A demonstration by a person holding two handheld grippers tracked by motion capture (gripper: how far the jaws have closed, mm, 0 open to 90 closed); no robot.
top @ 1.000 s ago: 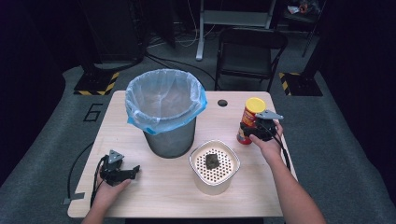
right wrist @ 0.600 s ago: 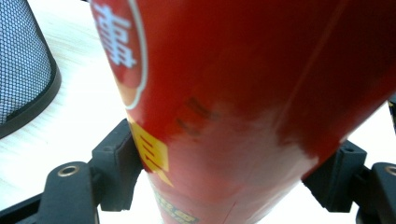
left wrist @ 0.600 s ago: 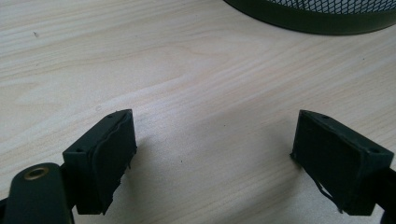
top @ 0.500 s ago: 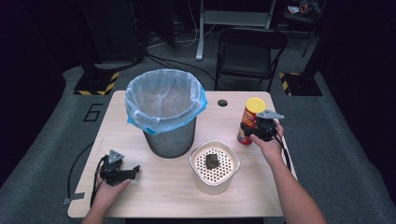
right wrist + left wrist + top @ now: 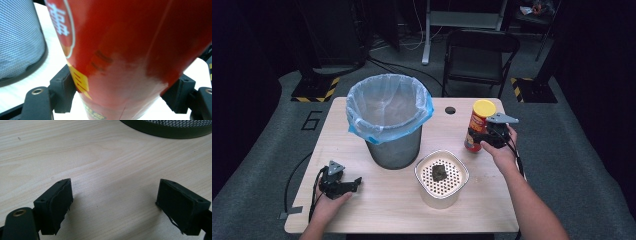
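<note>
Near edge, left corner: my left gripper [image 5: 343, 184] rests low on the tabletop [image 5: 377, 210], fingers [image 5: 56, 202] spread wide with only bare wood between them. Idle. It sits close to the left and near edges, so I'd leave it parked there; nothing for it to do in this step.

Middle, toward the near edge: a white perforated container [image 5: 441, 176] with a dark lump [image 5: 439, 172] lying in it. It stands between my two hands and is the lowest obstacle on any path across.

Right edge: my right gripper [image 5: 482, 136] has its fingers [image 5: 62, 87] clamped on the lower body of the red canister [image 5: 476, 127], one pad on each side, yellow lid [image 5: 483, 107] on top. In the high view the canister is upright near the right edge, and I cannot tell whether its base has cleared the wood.

My judgement of the step: carry the canister to the bin. The grip is low on a tall, smooth tube, so it may tip; keep the wrist level and go slowly. Lift well above the rim before crossing, since the bin is taller than the canister.

Far left of centre: the mesh bin [image 5: 392, 147], blue liner [image 5: 388, 107] folded over its rim, mouth open. Open room lies along the far edge, past a small dark hole [image 5: 450, 110]. That route avoids the container.
</note>
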